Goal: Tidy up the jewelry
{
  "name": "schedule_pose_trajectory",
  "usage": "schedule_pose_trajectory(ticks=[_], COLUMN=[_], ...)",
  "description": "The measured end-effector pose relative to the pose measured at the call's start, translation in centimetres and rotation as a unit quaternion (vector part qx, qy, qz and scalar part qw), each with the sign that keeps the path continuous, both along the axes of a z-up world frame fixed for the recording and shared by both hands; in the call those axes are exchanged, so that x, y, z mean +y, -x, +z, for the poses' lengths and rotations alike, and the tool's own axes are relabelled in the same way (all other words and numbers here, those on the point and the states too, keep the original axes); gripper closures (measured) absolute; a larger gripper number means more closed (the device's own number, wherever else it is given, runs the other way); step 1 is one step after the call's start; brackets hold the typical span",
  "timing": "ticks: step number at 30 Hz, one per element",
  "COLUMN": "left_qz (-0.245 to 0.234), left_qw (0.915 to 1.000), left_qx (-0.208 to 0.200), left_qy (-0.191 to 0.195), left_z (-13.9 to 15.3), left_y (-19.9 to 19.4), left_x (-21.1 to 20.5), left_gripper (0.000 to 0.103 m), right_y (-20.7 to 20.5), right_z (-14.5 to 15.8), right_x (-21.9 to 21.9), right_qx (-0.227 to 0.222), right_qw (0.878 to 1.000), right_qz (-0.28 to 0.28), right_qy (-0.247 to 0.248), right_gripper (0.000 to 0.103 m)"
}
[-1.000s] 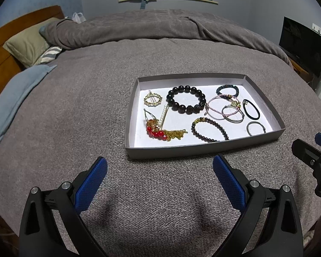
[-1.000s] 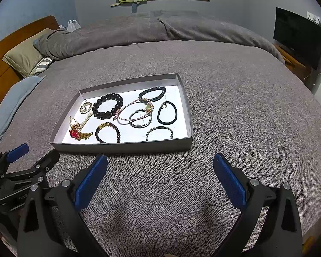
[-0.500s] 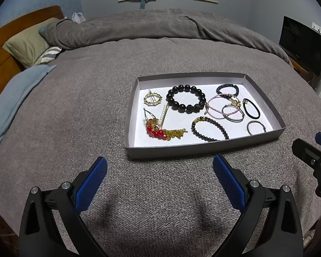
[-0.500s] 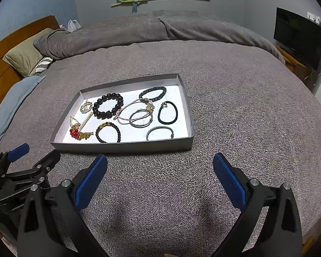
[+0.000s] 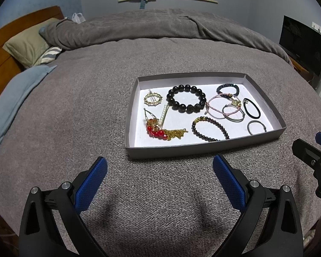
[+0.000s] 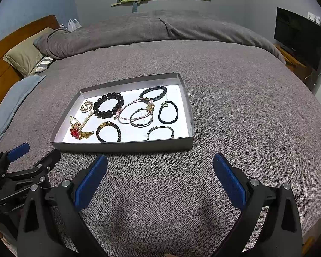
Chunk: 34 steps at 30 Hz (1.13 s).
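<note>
Jewelry (image 5: pixel 186 102) is lying sorted in the tray (image 5: pixel 203 147) at mid-bed (image 5: pixel 75 117); nothing is lying outside it. Left gripper (image 5: pixel 159 171) and right gripper (image 6: pixel 159 171) are hovering, jaws open, empty.

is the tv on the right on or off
Off, as far as the pictures show: the tv screen is uniformly dark in both wrist views, with no picture or glow. A standby light, if any, is too small to tell.

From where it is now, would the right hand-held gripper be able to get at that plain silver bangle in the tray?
Probably yes. The right hand-held gripper is open, the silver bangle lies alone near the tray's low front wall, and only bare bedspread lies between.
</note>
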<state>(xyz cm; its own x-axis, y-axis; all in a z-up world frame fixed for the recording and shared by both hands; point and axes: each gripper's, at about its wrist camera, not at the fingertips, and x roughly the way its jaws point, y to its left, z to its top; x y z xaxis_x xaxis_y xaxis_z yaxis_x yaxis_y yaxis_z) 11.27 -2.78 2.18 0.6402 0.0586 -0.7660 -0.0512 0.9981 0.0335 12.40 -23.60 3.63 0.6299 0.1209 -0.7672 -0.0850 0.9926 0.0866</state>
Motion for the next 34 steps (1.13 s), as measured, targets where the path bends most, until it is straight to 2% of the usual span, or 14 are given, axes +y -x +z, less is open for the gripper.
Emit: schedule_pose_trajectory(ticks=[26,34], left_qz=[0.003,-0.003], left_qw=[0.9999,1.0000], left_qx=[-0.009,0.005], left_qy=[-0.006,-0.006], left_z=[0.04,-0.25], left_y=[0.14,-0.39], left_x=[-0.01,0.03], left_gripper=[0.005,0.005], right_y=[0.06,-0.02], right_z=[0.05,0.04], right_x=[0.03,-0.15], right_qx=[0.001,0.003], right_qw=[1.000,1.000], right_qz=[0.000,0.001], right_qy=[0.000,-0.006], right_gripper=[0.005,0.005])
